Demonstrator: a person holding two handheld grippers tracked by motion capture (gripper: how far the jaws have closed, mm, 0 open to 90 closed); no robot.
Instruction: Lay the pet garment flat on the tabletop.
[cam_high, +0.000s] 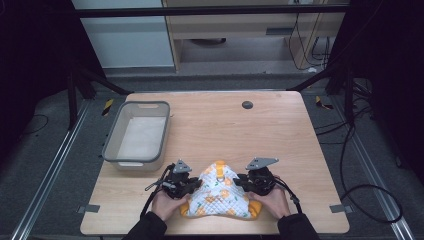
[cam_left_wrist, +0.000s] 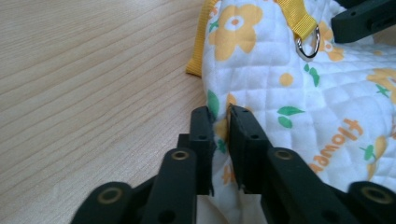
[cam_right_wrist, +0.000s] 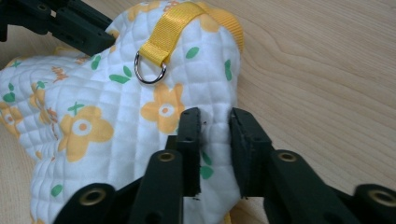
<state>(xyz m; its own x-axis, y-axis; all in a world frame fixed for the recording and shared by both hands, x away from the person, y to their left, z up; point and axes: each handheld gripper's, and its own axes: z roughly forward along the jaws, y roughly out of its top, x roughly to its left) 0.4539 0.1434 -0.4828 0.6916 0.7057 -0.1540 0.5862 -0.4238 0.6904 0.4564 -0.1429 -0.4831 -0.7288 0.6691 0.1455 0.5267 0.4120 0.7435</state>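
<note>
- The left tongs (cam_left_wrist: 220, 123) are pinched nearly closed on a fold at the left edge of the quilted garment (cam_left_wrist: 299, 93); in the left gripper view only a thin strip of cloth shows between the jaws.
- The right tongs (cam_right_wrist: 215, 128) are closed on the opposite edge, with a thicker pleat of white padding held between their jaws, so they stand a little wider than the left pair.
- My reading of progress: both grips look made and the garment lies between the two tongs at the near edge of the table (cam_high: 280, 130). It does not look folded or moved away yet. Whatever follows, be it lifting, folding or carrying it off, appears still to be done.
- The garment is white, quilted in small diamonds, printed with yellow flowers, green leaves and the word "flower", and edged in orange-yellow binding. It looks soft and puffy, humped in the middle, not flat.
- Just beyond both tongs, along the garment's ridge, runs a yellow webbing strap (cam_right_wrist: 170, 30) with a metal D-ring (cam_right_wrist: 150, 70) hanging from it.
- Well beyond the left tongs, to their left, a grey plastic basin (cam_high: 114, 131) sits on the table, with nothing seen inside it.
- Far beyond the right tongs, a small dark round disc (cam_high: 247, 104) sits near the table's far edge.
</note>
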